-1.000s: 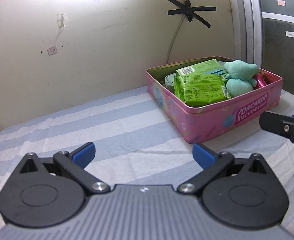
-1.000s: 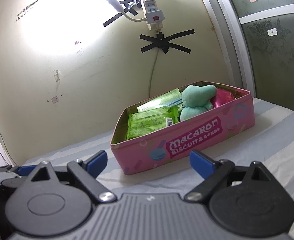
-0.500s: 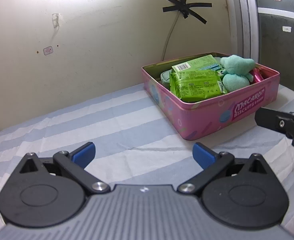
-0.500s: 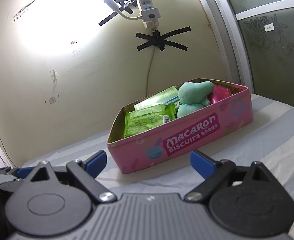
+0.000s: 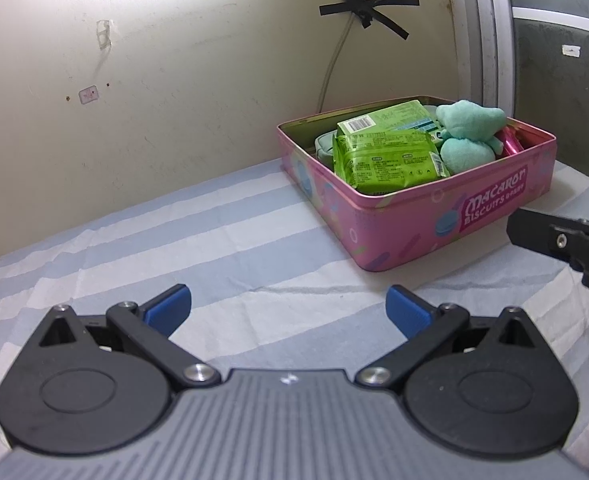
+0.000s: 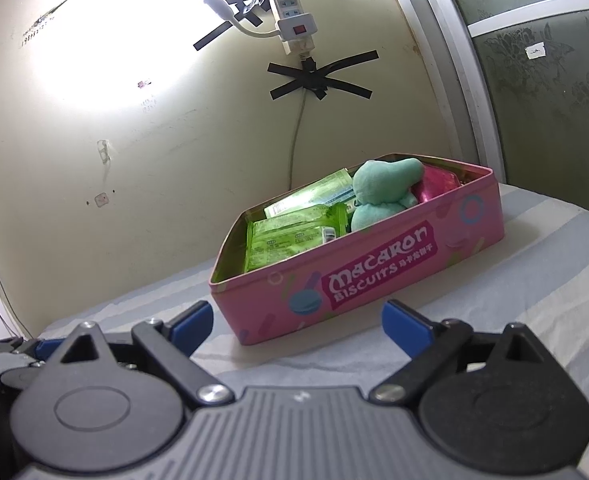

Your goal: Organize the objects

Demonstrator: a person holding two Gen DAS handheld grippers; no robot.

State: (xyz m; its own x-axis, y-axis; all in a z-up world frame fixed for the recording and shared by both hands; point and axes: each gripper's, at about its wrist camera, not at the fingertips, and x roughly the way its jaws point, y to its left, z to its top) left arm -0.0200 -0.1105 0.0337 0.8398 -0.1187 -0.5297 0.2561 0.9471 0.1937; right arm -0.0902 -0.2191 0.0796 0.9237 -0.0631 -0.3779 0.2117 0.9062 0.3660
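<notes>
Ahead, your blue-striped worktop (image 5: 222, 240) meets a cream wall (image 5: 174, 100). Upon it sits the full pink tin (image 5: 434, 216). Your left tool (image 5: 288, 306) and right tool (image 6: 298, 316) hover low, both released, grasping nothing.

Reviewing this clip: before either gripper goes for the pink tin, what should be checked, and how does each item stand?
1. Left gripper open, nothing between its jaws: ok.
2. Right gripper open, nothing between its jaws: ok.
3. Pink tin flat on the striped cloth, lid off: ok.
4. Green packets and teal plush toy inside the tin: ok.
5. Contents below the rim, should a lid go on: not ok, the plush stands higher.
6. Loose items left outside the tin: cannot tell.
</notes>
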